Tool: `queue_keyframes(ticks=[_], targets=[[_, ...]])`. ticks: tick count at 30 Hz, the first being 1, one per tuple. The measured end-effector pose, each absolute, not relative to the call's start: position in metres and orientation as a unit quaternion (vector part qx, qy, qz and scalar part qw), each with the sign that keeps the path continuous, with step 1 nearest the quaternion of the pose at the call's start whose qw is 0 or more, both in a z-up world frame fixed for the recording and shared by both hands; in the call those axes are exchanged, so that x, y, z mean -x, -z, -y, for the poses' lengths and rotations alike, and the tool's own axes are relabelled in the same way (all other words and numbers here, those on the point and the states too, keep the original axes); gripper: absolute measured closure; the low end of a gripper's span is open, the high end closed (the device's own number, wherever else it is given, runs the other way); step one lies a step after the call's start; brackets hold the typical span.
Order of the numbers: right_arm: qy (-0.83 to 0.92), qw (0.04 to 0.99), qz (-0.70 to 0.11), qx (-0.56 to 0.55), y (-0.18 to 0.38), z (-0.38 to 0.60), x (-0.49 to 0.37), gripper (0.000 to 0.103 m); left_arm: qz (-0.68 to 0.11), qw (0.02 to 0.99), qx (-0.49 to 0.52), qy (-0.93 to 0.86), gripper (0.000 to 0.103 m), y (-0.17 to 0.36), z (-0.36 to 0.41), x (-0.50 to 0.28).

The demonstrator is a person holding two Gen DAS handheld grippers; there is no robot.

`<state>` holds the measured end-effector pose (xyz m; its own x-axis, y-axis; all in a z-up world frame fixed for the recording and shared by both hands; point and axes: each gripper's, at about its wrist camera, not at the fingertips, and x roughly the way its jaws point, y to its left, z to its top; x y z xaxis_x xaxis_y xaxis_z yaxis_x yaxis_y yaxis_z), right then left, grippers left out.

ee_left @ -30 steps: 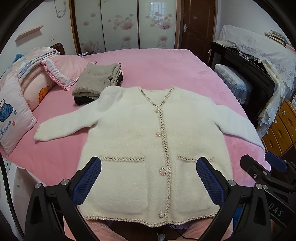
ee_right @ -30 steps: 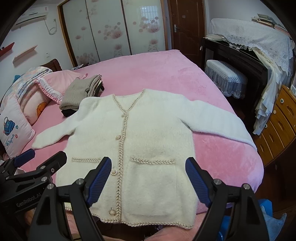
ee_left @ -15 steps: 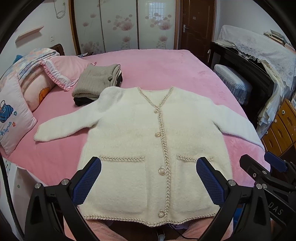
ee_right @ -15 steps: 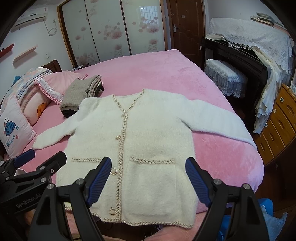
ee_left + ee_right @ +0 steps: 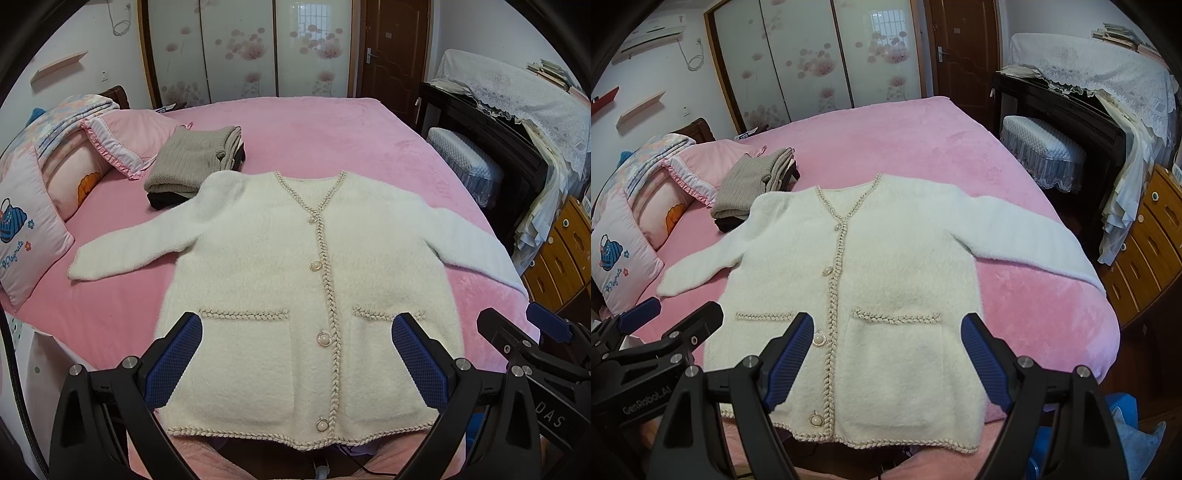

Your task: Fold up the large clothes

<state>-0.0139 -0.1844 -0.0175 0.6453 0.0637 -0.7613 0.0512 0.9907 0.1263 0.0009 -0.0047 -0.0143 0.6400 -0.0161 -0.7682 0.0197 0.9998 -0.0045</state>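
Observation:
A cream fuzzy cardigan (image 5: 280, 266) with braided trim, pearl buttons and two front pockets lies flat, buttoned, face up on the pink bed (image 5: 314, 136), sleeves spread to both sides. It also shows in the right wrist view (image 5: 886, 266). My left gripper (image 5: 297, 354) is open and empty, held above the cardigan's hem. My right gripper (image 5: 888, 354) is open and empty, above the hem over the right pocket. Each gripper shows at the edge of the other's view.
A folded grey knit stack (image 5: 195, 162) lies beyond the left shoulder. Pillows (image 5: 44, 206) line the bed's left side. A dark cabinet with lace cover (image 5: 517, 103), a padded stool (image 5: 465, 158) and wooden drawers (image 5: 561, 254) stand to the right.

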Motion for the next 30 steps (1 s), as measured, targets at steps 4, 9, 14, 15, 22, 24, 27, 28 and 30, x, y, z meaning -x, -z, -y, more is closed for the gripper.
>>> queue_keyframes(ticks=[4, 9, 14, 15, 22, 24, 27, 28, 30], targets=[[-0.004, 0.904, -0.422, -0.068, 0.018, 0.184, 0.013, 0.020, -0.427, 0.904, 0.000, 0.009, 0.001, 0.016, 0.004, 0.000], [-0.005, 0.904, -0.422, -0.067, 0.019, 0.183, 0.014, 0.020, -0.430, 0.903, 0.001, 0.009, 0.001, 0.015, 0.002, -0.002], [-0.005, 0.904, -0.422, -0.068, 0.019, 0.183, 0.014, 0.020, -0.431, 0.902, 0.001, 0.009, 0.001, 0.015, 0.001, -0.002], [-0.005, 0.904, -0.422, -0.067, 0.019, 0.183, 0.014, 0.020, -0.432, 0.902, 0.001, 0.009, 0.001, 0.015, 0.001, -0.003], [-0.005, 0.902, -0.427, -0.069, 0.022, 0.181, 0.011, 0.020, -0.437, 0.899, -0.001, 0.009, 0.001, 0.016, 0.000, -0.008], [-0.005, 0.900, -0.429, -0.069, 0.024, 0.182, 0.008, 0.020, -0.440, 0.898, -0.002, 0.007, 0.001, 0.017, 0.000, -0.010], [-0.006, 0.899, -0.432, -0.070, 0.026, 0.182, 0.006, 0.020, -0.442, 0.897, -0.002, 0.007, 0.001, 0.018, 0.000, -0.012], [-0.006, 0.899, -0.432, -0.070, 0.026, 0.182, 0.005, 0.020, -0.443, 0.896, -0.002, 0.006, 0.001, 0.019, -0.001, -0.012], [-0.006, 0.899, -0.433, -0.070, 0.026, 0.182, 0.005, 0.020, -0.444, 0.896, -0.003, 0.006, 0.001, 0.019, 0.000, -0.012]])
